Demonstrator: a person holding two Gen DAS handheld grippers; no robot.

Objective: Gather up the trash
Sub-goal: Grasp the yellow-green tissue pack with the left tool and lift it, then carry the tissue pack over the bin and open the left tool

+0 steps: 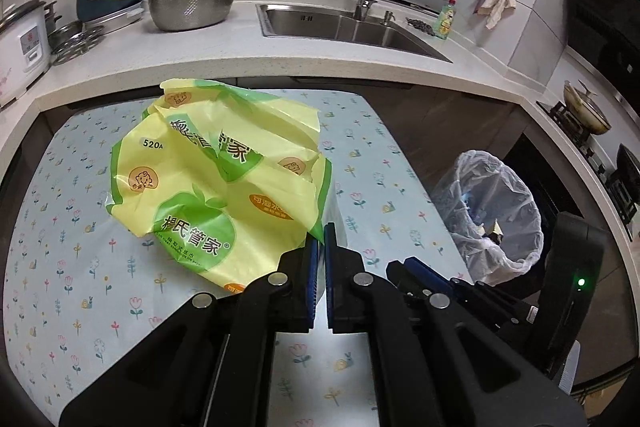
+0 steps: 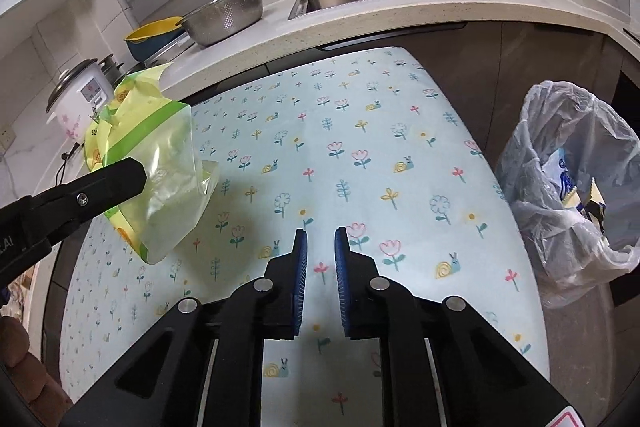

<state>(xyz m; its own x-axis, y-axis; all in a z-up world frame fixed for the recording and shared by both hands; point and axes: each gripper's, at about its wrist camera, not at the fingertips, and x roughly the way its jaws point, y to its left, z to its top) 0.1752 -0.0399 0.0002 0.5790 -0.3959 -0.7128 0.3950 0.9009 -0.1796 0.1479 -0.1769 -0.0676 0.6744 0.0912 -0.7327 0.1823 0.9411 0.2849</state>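
My left gripper (image 1: 321, 233) is shut on the edge of a crumpled yellow and green tissue wrapper (image 1: 216, 183) and holds it above the flowered table (image 1: 72, 227). The wrapper also shows at the left in the right wrist view (image 2: 160, 171), hanging from the left gripper (image 2: 136, 171) clear of the table. My right gripper (image 2: 321, 239) is open a little and empty, over the table's (image 2: 360, 131) near middle. It shows in the left wrist view (image 1: 416, 267) to the right of the left one. A bin lined with a clear bag (image 1: 496, 211) stands off the table's right side (image 2: 568, 195), with some trash inside.
A kitchen counter (image 1: 240, 55) runs behind the table with a steel sink (image 1: 348, 27), tap, steel colander (image 1: 192, 5), yellow and blue basin and rice cooker (image 1: 20, 47). A stove with a pot (image 1: 584, 111) is at the far right.
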